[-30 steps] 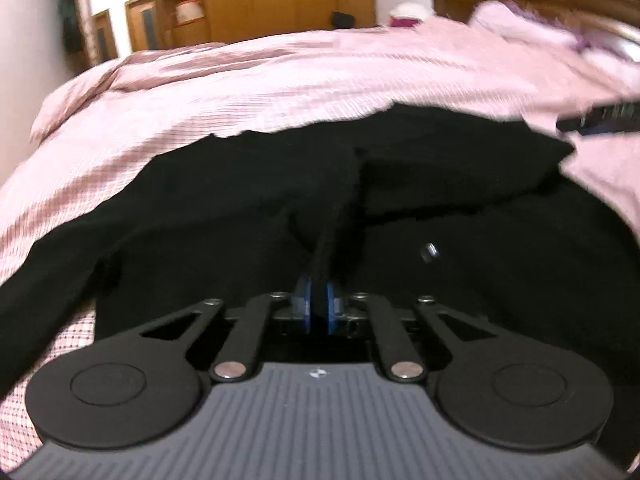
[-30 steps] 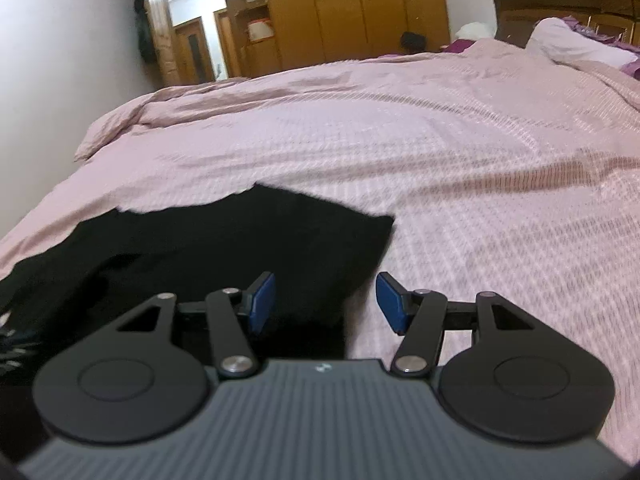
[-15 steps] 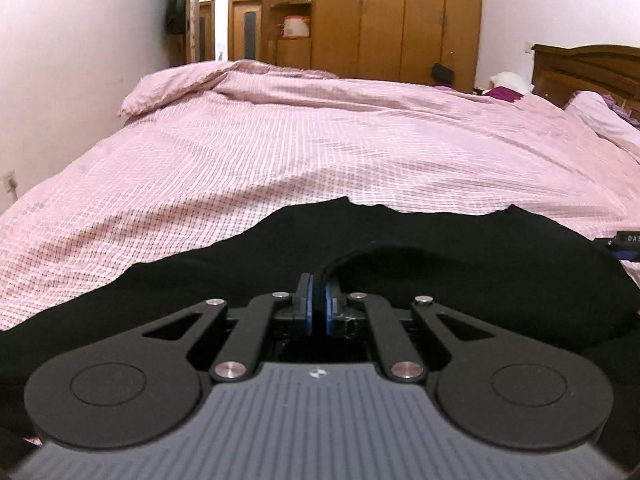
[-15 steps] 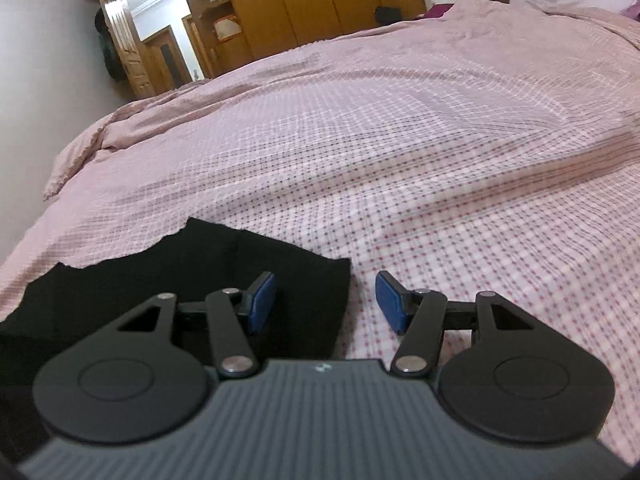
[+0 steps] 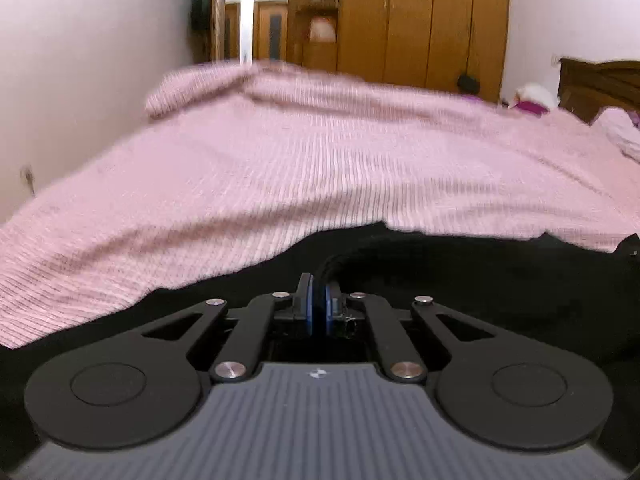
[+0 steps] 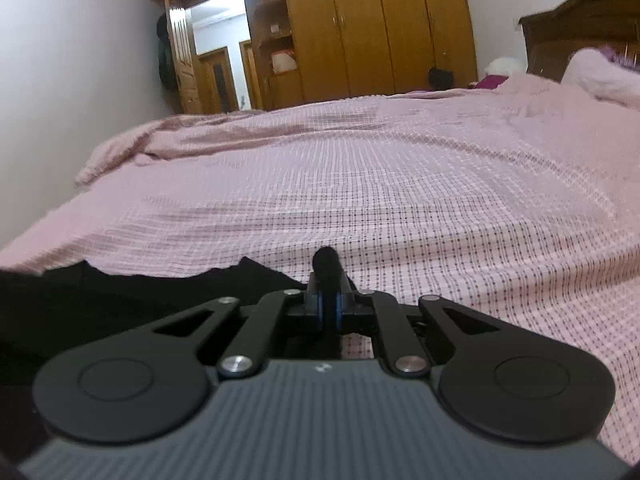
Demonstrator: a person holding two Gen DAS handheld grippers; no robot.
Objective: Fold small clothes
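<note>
A black garment [image 5: 460, 288] is spread on the pink checked bedspread [image 5: 320, 176], pinched at one edge by the left gripper [image 5: 316, 300]. Its corner [image 6: 326, 264] has just been closed on by the right gripper [image 6: 328, 304], so both ends are held, probably for a fold.

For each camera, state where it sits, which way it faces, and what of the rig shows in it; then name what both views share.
Left wrist: sits on the left gripper, looking forward across the pink bedspread toward the wardrobe; its shut fingers pinch the black garment.
Right wrist: sits on the right gripper, facing much the same way; its fingers have just closed on a fold of the garment.
Shared: bedspread, garment, wardrobe, headboard.
</note>
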